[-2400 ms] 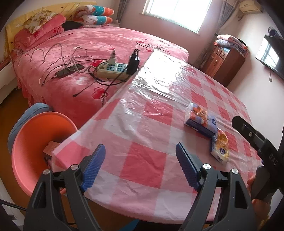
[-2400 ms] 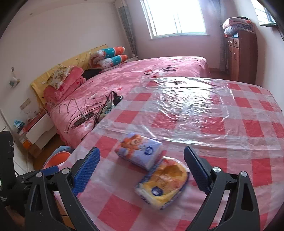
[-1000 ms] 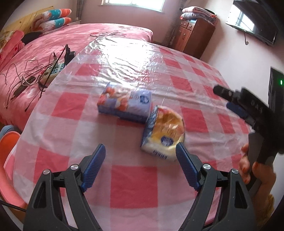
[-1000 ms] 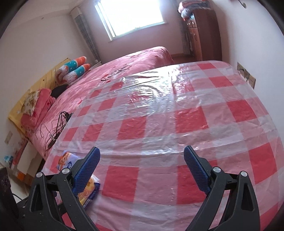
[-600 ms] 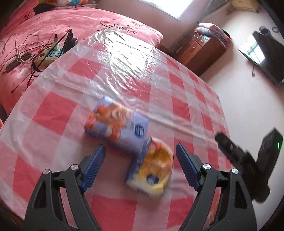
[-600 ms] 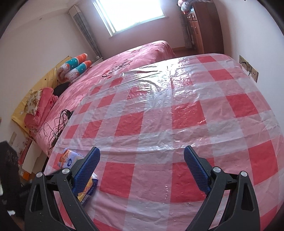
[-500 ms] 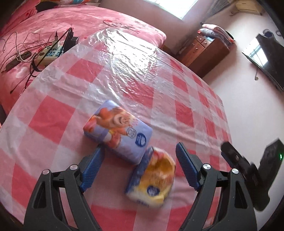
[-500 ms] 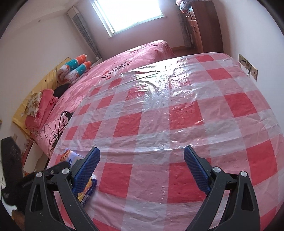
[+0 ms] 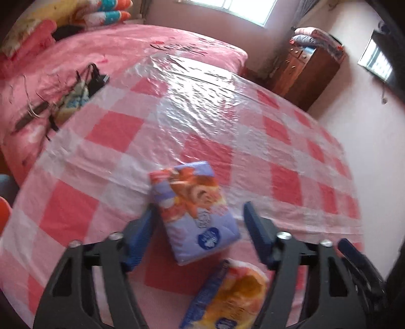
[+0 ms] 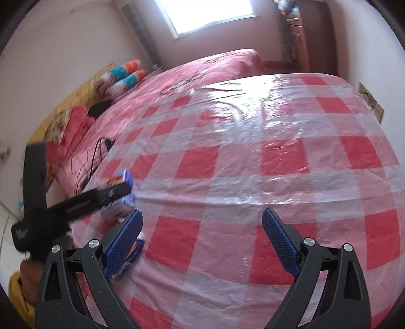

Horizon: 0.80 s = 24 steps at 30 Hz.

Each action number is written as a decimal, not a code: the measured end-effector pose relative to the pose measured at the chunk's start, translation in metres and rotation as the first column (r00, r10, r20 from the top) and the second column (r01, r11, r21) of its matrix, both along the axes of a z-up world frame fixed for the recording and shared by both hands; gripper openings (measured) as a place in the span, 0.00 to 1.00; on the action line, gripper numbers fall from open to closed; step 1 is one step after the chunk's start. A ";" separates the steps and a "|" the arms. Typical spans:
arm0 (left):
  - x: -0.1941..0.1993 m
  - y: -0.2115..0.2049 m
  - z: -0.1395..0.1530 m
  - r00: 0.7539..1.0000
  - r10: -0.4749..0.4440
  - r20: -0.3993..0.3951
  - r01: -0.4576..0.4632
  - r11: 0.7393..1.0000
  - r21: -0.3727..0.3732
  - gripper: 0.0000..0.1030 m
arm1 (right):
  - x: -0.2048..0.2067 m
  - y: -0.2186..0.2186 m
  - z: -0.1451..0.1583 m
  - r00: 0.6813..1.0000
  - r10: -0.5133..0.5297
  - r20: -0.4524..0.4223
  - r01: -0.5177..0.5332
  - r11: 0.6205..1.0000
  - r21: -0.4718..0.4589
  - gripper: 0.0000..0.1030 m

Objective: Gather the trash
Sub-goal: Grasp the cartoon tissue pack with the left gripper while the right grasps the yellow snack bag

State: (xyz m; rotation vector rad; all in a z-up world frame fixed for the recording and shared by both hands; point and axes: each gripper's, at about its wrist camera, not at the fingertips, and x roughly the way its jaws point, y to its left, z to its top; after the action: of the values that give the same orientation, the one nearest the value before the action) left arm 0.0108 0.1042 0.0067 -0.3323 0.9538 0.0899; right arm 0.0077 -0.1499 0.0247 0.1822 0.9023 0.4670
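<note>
Two packs on the surface (image 9: 215, 131), as we see them.
The tissue pack (image 9: 195, 212) lies at centre; the snack pack (image 9: 233, 298) at 5 o'clock, the bed (image 9: 106, 58) at 11.

Daylight from the window (image 10: 210, 15) fills both views, bright and blown out at the glass. It glares off the plastic sheet on the table (image 9: 202, 101). Motion blur smears the packet (image 9: 195, 210) and the bed (image 9: 76, 58). Fisheye bending curves the edges, with dark corners.
</note>
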 end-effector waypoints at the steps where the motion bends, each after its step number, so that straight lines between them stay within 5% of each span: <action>1: 0.000 0.001 0.000 1.000 0.003 0.001 -0.003 1.000 0.010 0.58 | -0.001 0.004 -0.001 1.000 0.020 -0.004 -0.020 1.000 -0.002 0.91; 14: -0.014 0.024 0.003 0.999 0.025 0.026 -0.025 1.000 0.002 0.54 | -0.013 0.052 -0.011 0.972 0.231 -0.030 -0.231 0.973 0.008 0.91; 24: -0.042 0.054 0.002 0.999 0.039 0.022 -0.039 0.999 -0.026 0.54 | -0.024 0.093 -0.015 0.939 0.343 -0.003 -0.341 0.935 -0.097 0.92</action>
State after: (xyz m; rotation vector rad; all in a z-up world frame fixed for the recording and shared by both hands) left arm -0.0310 0.1585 0.0083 -0.3746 0.9271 0.1098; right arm -0.0161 -0.0571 0.0097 -0.0699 0.9449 0.7454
